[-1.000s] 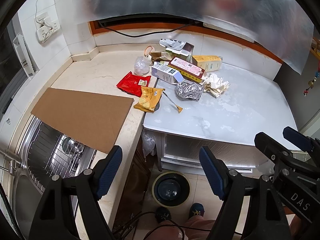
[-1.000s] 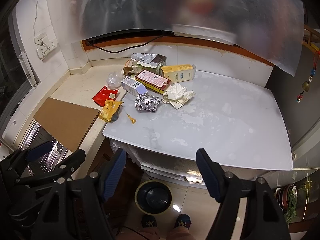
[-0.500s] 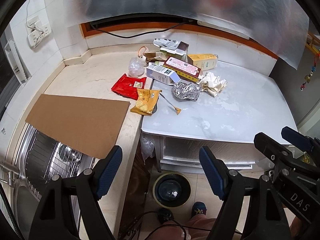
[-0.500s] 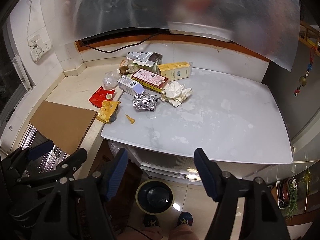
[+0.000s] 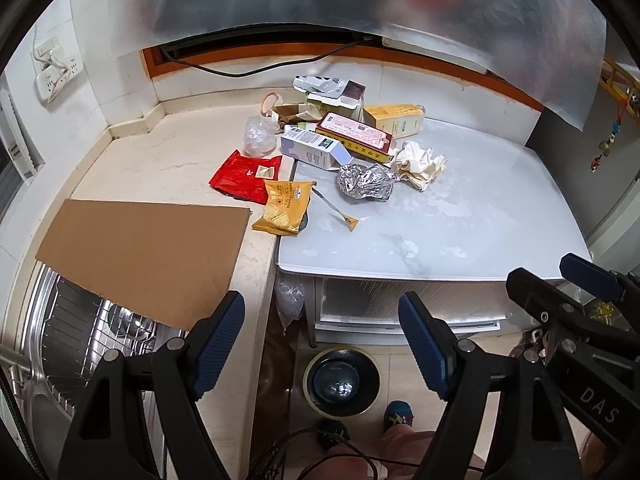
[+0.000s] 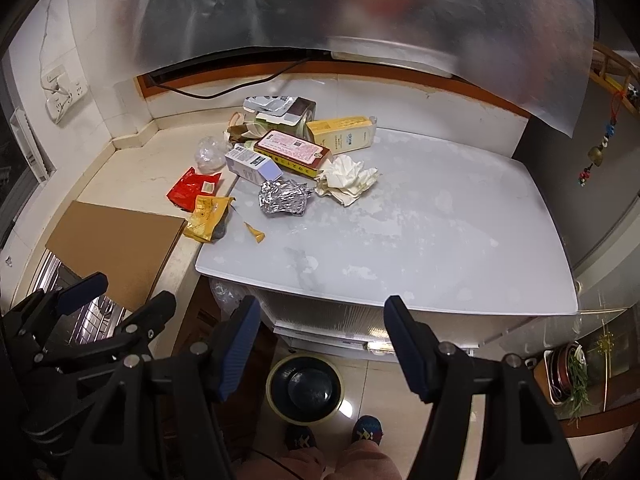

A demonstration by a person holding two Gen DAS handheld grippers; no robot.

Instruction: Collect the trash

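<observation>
Below both wide, empty claws (image 5: 320,320) (image 6: 320,328), the table (image 5: 460,216) half-hides a bin (image 5: 340,380).

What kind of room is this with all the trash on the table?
Probably a home kitchen. A steel sink with a wire rack sits in a stone counter, a wall socket is above it, and a small bin stands on the tiled floor.
</observation>
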